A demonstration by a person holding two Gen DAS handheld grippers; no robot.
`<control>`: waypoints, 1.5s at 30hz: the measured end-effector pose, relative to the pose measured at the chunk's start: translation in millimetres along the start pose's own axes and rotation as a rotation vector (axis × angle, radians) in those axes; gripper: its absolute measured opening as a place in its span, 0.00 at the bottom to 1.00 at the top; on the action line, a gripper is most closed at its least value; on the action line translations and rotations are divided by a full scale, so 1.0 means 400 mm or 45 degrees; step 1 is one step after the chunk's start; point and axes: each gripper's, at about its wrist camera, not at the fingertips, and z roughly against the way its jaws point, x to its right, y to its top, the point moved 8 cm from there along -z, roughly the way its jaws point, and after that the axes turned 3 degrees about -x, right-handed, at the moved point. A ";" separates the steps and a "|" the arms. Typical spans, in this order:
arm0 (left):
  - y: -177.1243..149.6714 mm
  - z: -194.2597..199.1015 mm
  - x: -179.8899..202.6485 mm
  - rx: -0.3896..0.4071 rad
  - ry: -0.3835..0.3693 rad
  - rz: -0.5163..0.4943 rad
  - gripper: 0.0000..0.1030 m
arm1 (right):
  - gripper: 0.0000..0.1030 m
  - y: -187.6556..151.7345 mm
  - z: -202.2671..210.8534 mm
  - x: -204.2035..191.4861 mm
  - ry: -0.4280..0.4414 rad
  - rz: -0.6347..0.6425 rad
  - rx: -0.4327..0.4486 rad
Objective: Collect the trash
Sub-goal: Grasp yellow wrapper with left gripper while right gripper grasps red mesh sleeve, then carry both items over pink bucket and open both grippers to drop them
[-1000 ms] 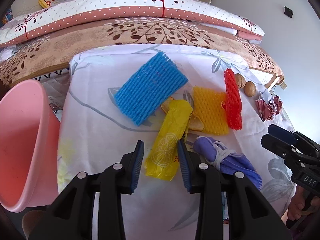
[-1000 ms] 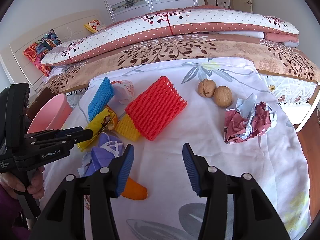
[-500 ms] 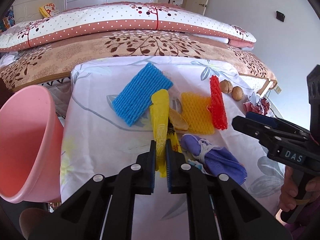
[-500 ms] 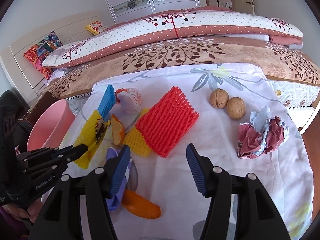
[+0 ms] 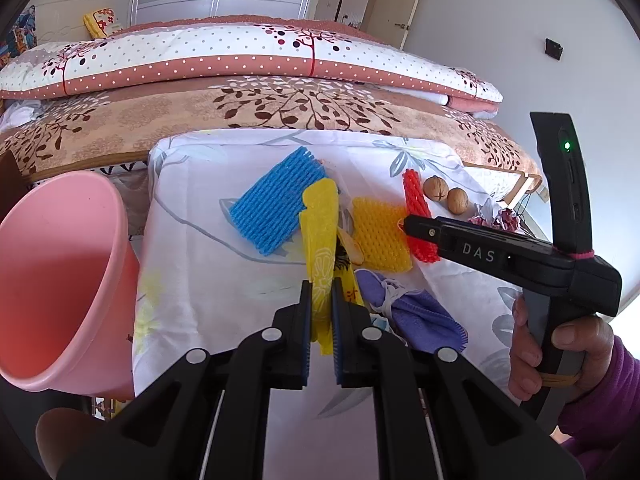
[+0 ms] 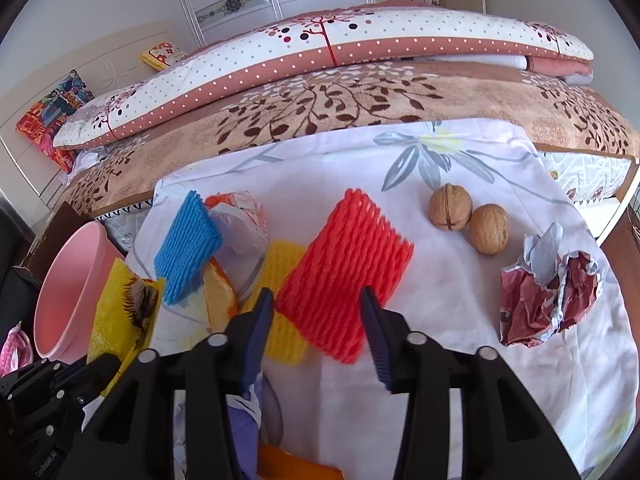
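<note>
yellow wrapper (image 5: 320, 248) pinched at its lower end between the blue pads of the left gripper (image 5: 320, 320), rest of it standing up and away from the fingers above the flowered cloth (image 5: 192, 264). just behind it on the cloth: blue foam net (image 5: 276, 204), yellow foam net (image 5: 380, 236), purple cloth bundle (image 5: 408, 308) to the right of the pads. red foam net (image 6: 344, 276) sits between the fingers of the right gripper (image 6: 316, 320), jaws closing around it (pads at its edges, firm contact not clear from the right wrist view). pink bin (image 5: 60, 276) stands off the left edge of the cloth, mouth tilted toward the camera. two walnuts (image 6: 468, 220) touching each other beyond the red net, crumpled red-and-white paper (image 6: 548, 292) to their right. a hand (image 5: 560, 344) in a purple sleeve holds the right gripper's handle.
</note>
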 end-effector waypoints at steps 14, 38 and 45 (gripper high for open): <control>0.011 0.042 0.007 0.073 -0.002 0.012 0.08 | 0.11 -0.034 0.134 0.015 0.048 0.018 0.105; 0.044 0.207 -0.149 0.292 0.218 0.137 0.08 | 0.11 -0.035 0.181 -0.382 0.349 0.377 0.097; 0.036 0.247 -0.254 0.325 0.306 0.237 0.08 | 0.11 -0.026 0.157 -0.512 0.465 0.447 0.063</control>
